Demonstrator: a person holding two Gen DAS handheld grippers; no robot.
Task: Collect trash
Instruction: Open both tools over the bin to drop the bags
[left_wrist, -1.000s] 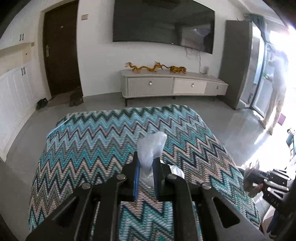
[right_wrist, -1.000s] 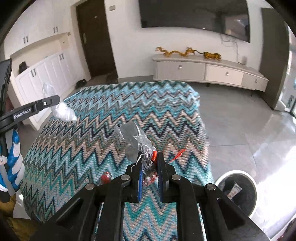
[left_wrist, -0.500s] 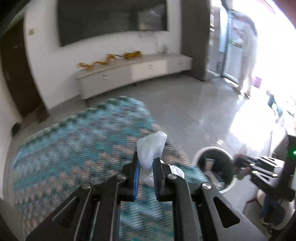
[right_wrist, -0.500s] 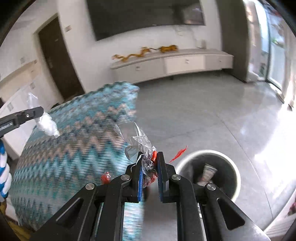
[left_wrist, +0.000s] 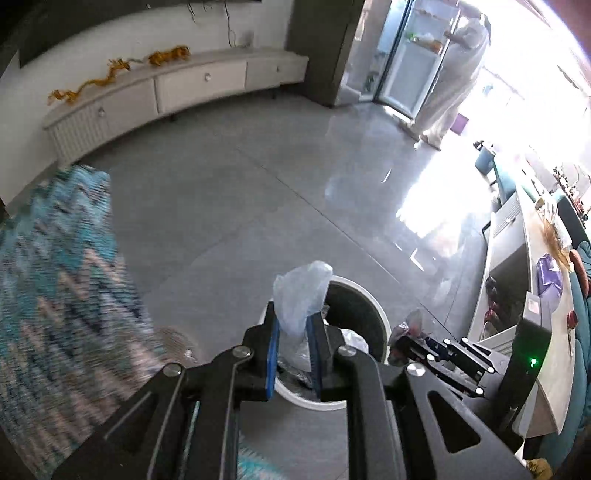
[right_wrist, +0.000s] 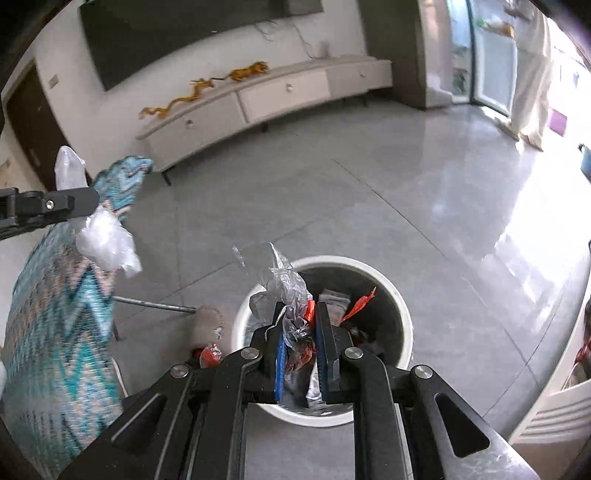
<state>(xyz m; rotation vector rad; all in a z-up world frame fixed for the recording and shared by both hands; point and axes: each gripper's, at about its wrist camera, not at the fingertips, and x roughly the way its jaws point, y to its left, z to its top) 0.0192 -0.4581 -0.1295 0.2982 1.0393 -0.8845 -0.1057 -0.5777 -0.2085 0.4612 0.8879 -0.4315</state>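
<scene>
My left gripper (left_wrist: 293, 319) is shut on a crumpled clear plastic bag (left_wrist: 301, 291) and holds it above the near rim of a white round trash bin (left_wrist: 373, 314) on the floor. My right gripper (right_wrist: 299, 317) is shut on a crinkled clear and red wrapper (right_wrist: 286, 288) directly over the same bin (right_wrist: 399, 295), which holds several pieces of trash. The left gripper (right_wrist: 79, 201) with its bag (right_wrist: 107, 243) shows at the left of the right wrist view. The right gripper (left_wrist: 400, 336) shows beside the bin in the left wrist view.
A table with a teal zigzag cloth (right_wrist: 55, 314) stands left of the bin. A small red wrapper (right_wrist: 210, 354) lies on the floor near the bin. A white TV cabinet (right_wrist: 266, 99) runs along the far wall. A person (left_wrist: 454, 70) stands at an open fridge.
Both grippers have swung right, away from the zigzag table, and now hang over the trash bin. Each still holds its piece of trash.
</scene>
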